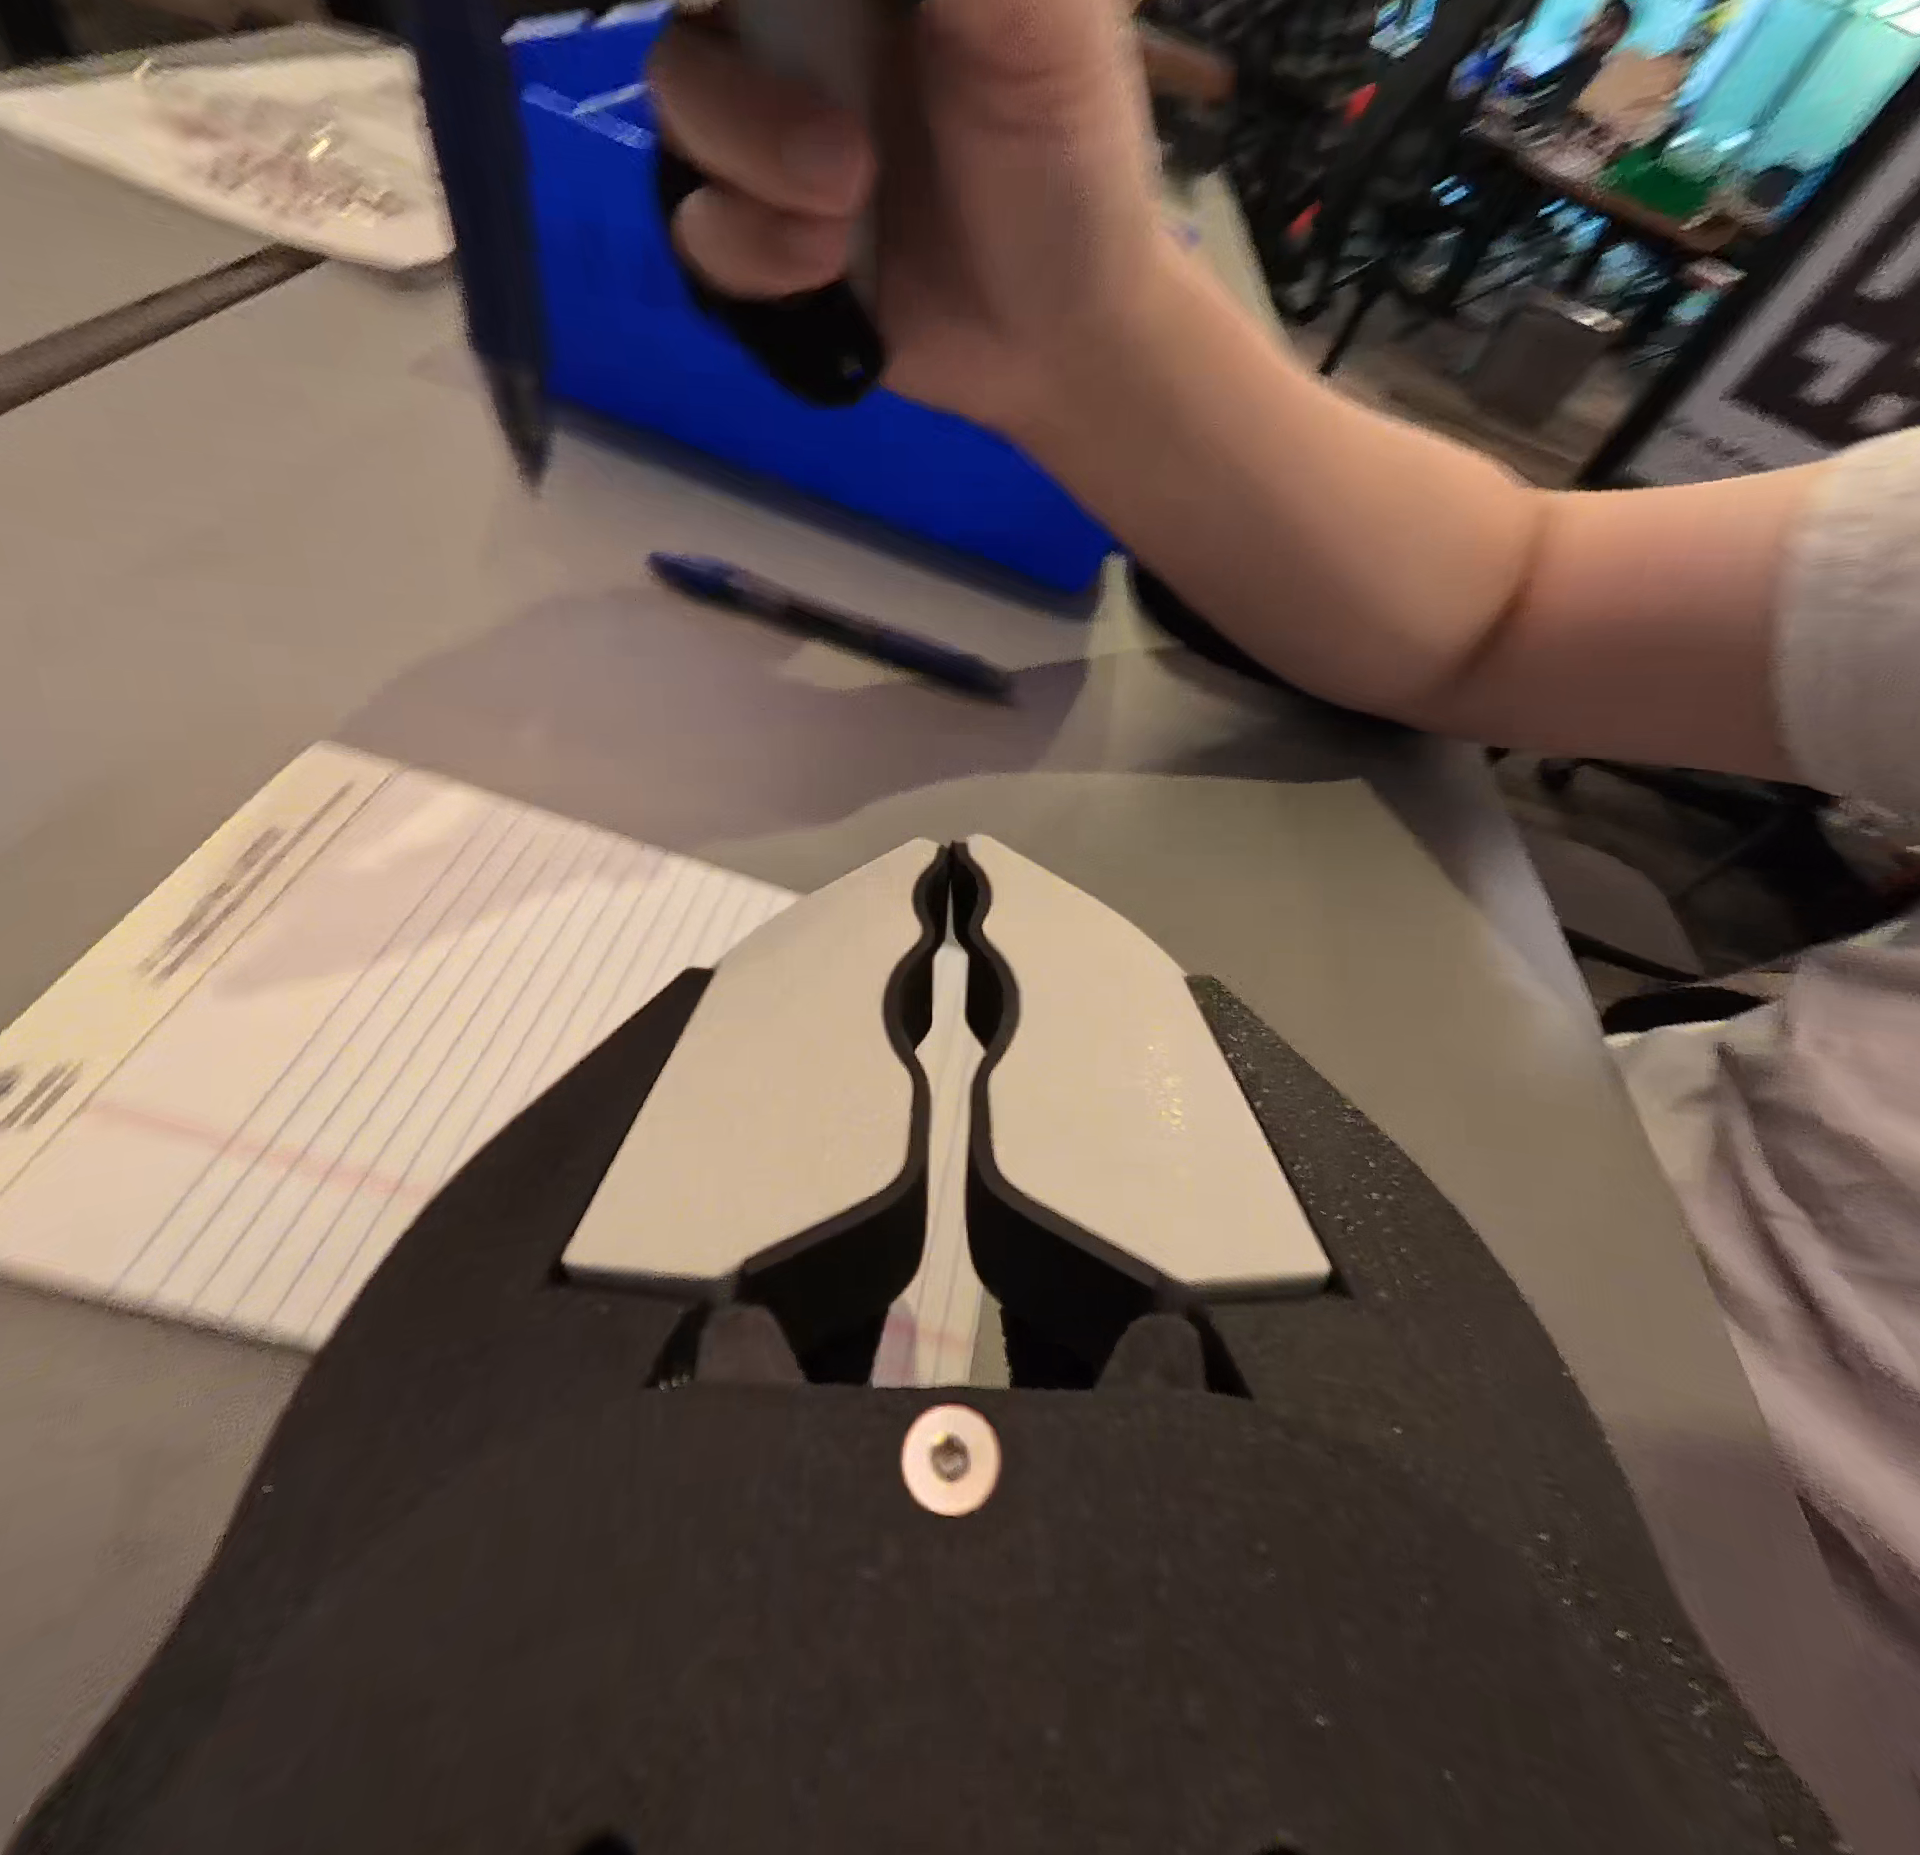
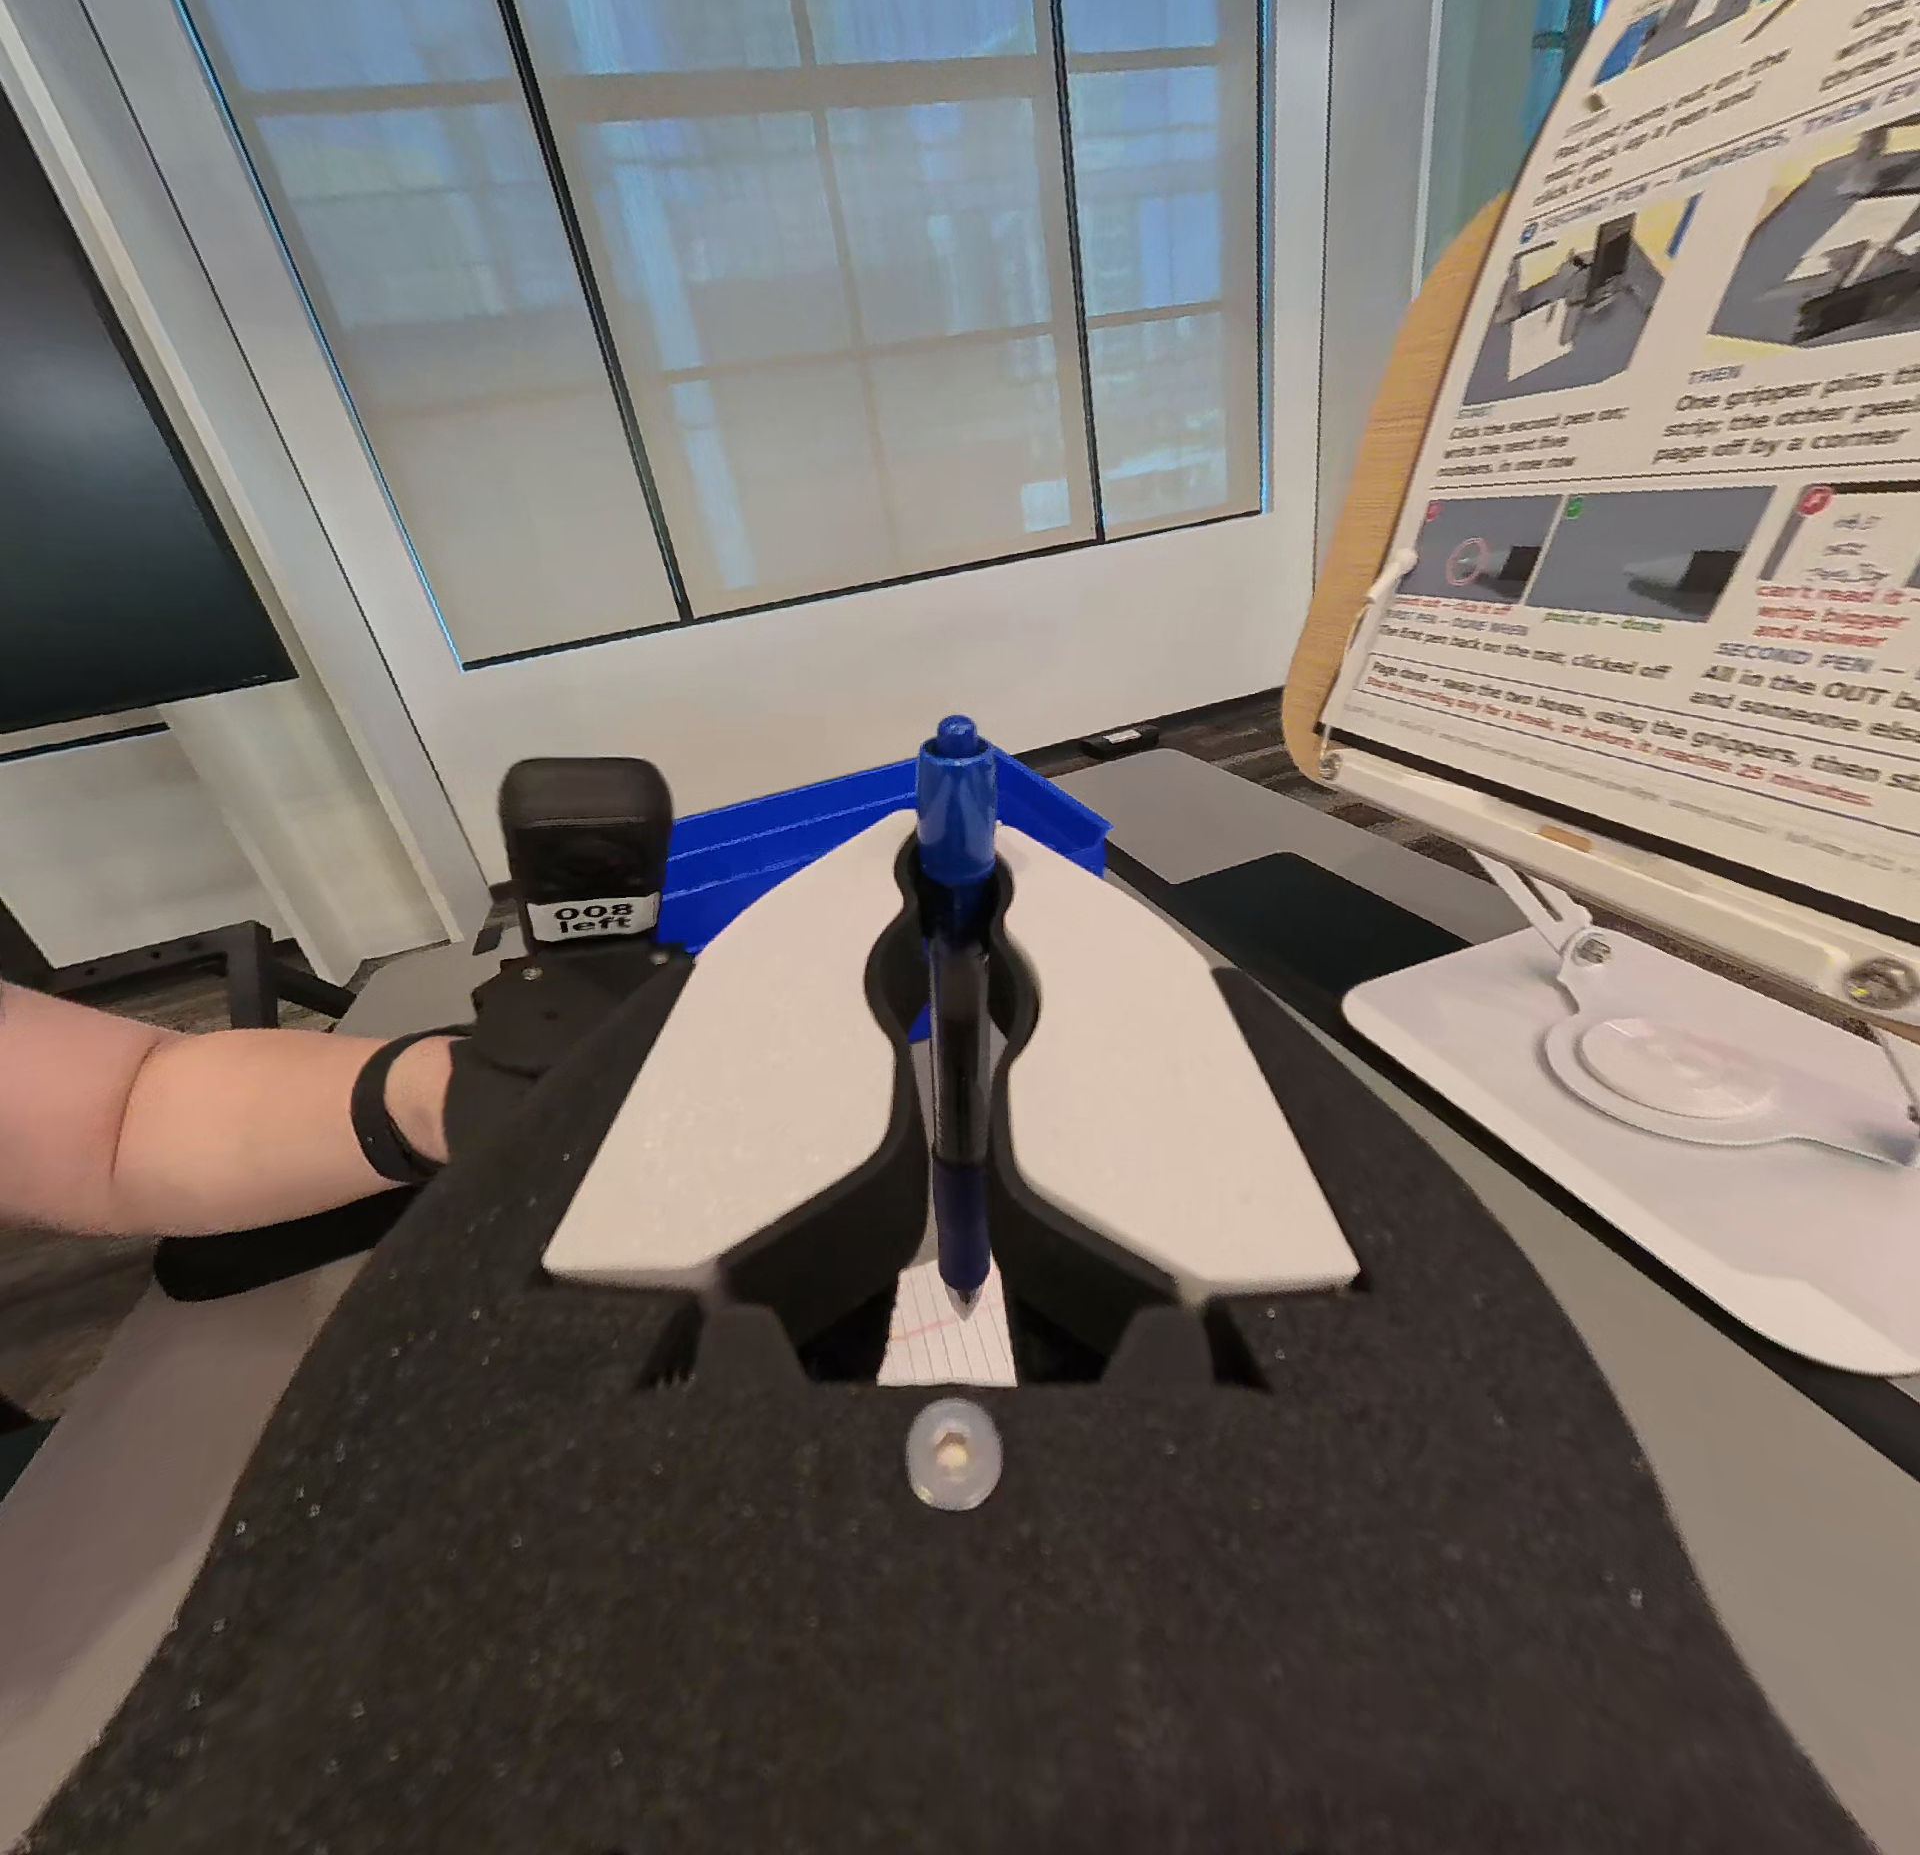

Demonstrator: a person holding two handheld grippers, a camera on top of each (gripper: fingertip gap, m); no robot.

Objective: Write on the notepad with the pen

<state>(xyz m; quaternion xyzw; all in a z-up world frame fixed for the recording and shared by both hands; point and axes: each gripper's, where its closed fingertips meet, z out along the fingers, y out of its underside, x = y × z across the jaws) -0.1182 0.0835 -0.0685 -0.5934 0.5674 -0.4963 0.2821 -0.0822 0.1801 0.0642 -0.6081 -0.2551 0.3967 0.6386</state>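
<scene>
Right gripper (image 2: 951,906) fingers pinch blue pen (image 2: 958,1078) over notepad (image 1: 343,1026); left gripper (image 1: 953,855) fingers pressed together.

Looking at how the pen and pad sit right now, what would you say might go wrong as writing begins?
1. The blue click pen sits clamped between the right gripper's pale fingers, near upright; pressing down might make it slide or tilt.
2. The left gripper is shut beside the white lined notepad, apparently not pinning it, so the pad might shift.
3. A second blue pen lies loose on the grey table; an arm could knock it.
</scene>
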